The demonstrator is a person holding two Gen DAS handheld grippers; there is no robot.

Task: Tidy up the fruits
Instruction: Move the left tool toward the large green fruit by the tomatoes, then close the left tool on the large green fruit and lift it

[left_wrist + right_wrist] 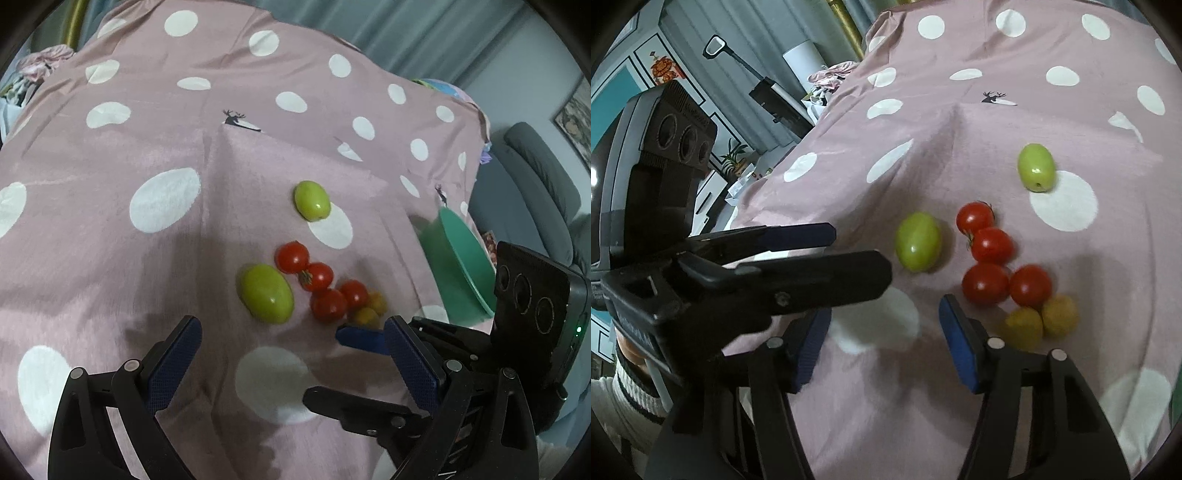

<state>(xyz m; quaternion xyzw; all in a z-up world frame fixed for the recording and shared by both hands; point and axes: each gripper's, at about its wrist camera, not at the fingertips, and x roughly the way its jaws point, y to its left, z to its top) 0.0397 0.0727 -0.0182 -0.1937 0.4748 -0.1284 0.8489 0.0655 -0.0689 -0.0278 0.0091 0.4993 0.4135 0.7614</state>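
A pink cloth [110,229] with white polka dots and small black deer prints covers the whole surface and drapes over its far edge. Past the left edge lies a heap of crumpled laundry [833,75], with a white cylinder [803,61] and a black long-handled appliance [768,92] behind it. A grey sofa [535,192] stands beyond the right edge under a framed picture [574,118].

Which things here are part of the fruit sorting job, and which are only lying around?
For the job:
green fruits
red tomatoes
yellow fruits
green bowl
left claw
right claw

Just around:
dotted cloth
sofa
vacuum
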